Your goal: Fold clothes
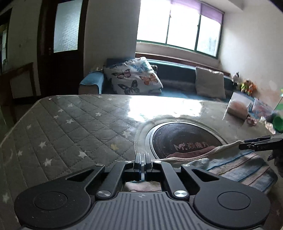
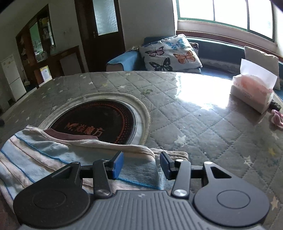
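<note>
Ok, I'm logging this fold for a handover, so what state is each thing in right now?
Striped cloth: doubled over, lying on the table, edge over the cooktop.
Left gripper: shut.
Right gripper: open, over the cloth.
Tissue pack: open, one tissue sticking up.
Door: closed.
Window blind: rolled nearly up.

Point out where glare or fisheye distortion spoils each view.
Left wrist view: the window is blown out white, its glare washes the far tabletop, and the right edge smears the toys. Right wrist view: glare whitens the tabletop beside the tissue box; the fisheye bends the table edge.
</note>
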Demonstrator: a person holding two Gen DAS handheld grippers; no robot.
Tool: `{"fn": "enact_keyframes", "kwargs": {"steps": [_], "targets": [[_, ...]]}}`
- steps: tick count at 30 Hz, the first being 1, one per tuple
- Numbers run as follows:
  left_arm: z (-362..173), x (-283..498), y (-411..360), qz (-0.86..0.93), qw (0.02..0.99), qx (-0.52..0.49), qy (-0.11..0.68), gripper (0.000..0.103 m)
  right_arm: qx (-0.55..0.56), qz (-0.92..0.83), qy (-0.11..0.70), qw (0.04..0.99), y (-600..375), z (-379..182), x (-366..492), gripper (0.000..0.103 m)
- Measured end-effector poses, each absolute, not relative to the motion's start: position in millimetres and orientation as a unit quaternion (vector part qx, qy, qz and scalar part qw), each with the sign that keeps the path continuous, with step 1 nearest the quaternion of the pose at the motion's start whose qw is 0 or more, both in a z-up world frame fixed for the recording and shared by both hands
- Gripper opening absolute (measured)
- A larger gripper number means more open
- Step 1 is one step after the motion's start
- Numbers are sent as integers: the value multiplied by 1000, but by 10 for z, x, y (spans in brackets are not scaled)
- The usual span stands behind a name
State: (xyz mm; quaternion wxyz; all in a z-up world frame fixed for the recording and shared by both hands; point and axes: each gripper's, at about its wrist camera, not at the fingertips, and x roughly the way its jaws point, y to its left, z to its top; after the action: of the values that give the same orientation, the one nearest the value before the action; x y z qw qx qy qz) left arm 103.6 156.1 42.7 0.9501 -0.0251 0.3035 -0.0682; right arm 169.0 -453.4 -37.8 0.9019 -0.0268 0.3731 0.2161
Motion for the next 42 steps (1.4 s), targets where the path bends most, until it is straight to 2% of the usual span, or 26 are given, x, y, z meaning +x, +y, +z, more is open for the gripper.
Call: {"fn": "enact_keyframes", "kwargs": {"steps": [2, 3, 4, 5, 7, 8, 13, 15, 16, 17, 18, 28, 31, 35, 40, 42], "targets": [[391, 1093, 1556, -64, 946, -23, 318, 5, -25, 215, 375, 901, -4523, -411, 1720, 43], [359, 1112, 1555, -61, 943, -22, 327, 6, -22, 215, 378, 900, -4521, -424, 1731, 37], [324, 1123, 1551, -56, 941, -19, 334, 14, -19, 216, 380, 899, -4519, -435, 1739, 31], [282, 1128, 1548, -49, 939, -15, 341, 28, -18, 216, 380, 899, -4511, -441, 1739, 20], [189, 1148, 1544, -31, 935, -11, 353, 50, -18, 215, 380, 899, -4498, -444, 1735, 13], [144, 1167, 1547, -25, 932, -10, 362, 50, -18, 216, 378, 900, -4496, -435, 1729, 11], [-56, 1286, 1521, -13, 917, -10, 399, 47, -16, 220, 367, 904, -4490, -370, 1692, 8], [-83, 1307, 1521, -15, 917, -10, 399, 28, -16, 221, 362, 906, -4486, -335, 1676, 8], [-75, 1317, 1529, -15, 918, -10, 396, 15, -15, 221, 359, 907, -4484, -316, 1669, 7], [-60, 1313, 1528, -15, 920, -11, 392, 7, -14, 222, 356, 908, -4483, -299, 1663, 7], [-40, 1304, 1523, -16, 922, -12, 386, 4, -13, 223, 353, 909, -4483, -281, 1657, 7], [402, 1073, 1475, -48, 960, -24, 274, 2, 11, 225, 295, 929, -4586, 53, 1484, 6], [306, 1241, 1439, -36, 958, -8, 285, 3, 18, 210, 287, 934, -4636, 70, 1503, 6], [11, 1487, 1384, -19, 946, 15, 324, 3, 22, 186, 319, 929, -4636, -134, 1670, 8], [-22, 1525, 1451, -21, 941, 9, 338, 10, -8, 163, 344, 925, -4604, -293, 1726, 22], [41, 1441, 1535, -14, 943, -4, 333, 21, -15, 161, 341, 926, -4613, -249, 1680, 35]]}}
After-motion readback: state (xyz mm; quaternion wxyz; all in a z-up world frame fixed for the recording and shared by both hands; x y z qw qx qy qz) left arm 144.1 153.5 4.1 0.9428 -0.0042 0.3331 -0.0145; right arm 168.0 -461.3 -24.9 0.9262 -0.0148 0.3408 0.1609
